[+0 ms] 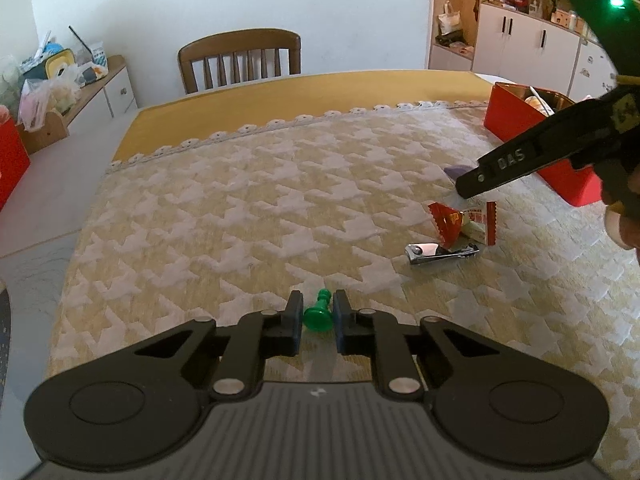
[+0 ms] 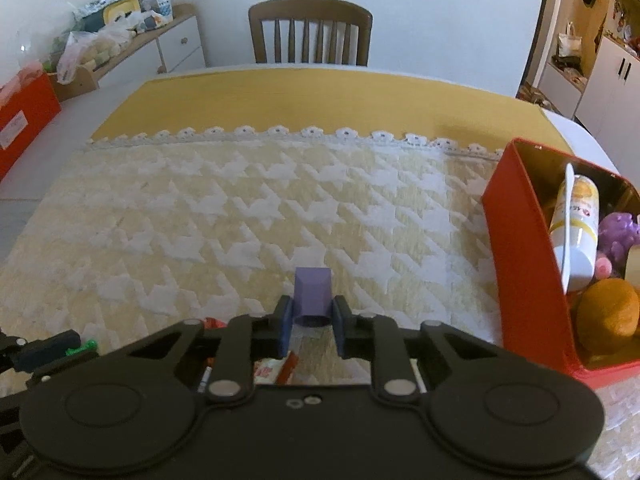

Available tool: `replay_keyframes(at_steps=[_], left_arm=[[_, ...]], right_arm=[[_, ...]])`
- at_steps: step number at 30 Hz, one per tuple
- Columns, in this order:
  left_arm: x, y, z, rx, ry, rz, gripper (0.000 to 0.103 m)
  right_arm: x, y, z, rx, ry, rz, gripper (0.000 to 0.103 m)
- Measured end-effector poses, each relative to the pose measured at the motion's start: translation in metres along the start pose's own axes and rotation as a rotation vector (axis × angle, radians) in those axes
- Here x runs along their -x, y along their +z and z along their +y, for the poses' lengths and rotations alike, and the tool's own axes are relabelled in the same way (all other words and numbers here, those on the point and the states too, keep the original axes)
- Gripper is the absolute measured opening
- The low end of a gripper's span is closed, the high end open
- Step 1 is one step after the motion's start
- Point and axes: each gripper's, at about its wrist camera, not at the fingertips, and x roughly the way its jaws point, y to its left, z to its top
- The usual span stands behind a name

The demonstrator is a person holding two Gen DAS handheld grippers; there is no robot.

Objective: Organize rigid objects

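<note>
Below, left gripper (image 1: 317, 314) pinching green pawn (image 1: 318, 314) on patterned tablecloth (image 1: 240, 220); right gripper (image 2: 312, 318) clamped around purple block (image 2: 312, 292), just left of red box (image 2: 520, 260) holding assorted items.

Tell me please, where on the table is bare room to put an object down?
The patterned cloth is bare from the lace trim down to both grippers, and across to the red box. The yellow strip toward the chair is bare too. Crowded: the near right, with the nail clipper and candy wrapper.
</note>
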Motion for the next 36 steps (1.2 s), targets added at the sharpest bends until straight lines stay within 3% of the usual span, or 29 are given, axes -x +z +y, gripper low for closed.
replay_keyframes(at_steps=[20,36], left_arm=[[0.056,0.027,-0.016,0.07,-0.009,-0.098,0.015],[0.091,0.074,-0.078,0.053,-0.1,-0.188,0.015]], right_arm=[[0.088,-0.01,-0.02,0.001,0.062,-0.103,0.019],[0.154,-0.028,-0.087,-0.051,0.04,-0.192,0.019]])
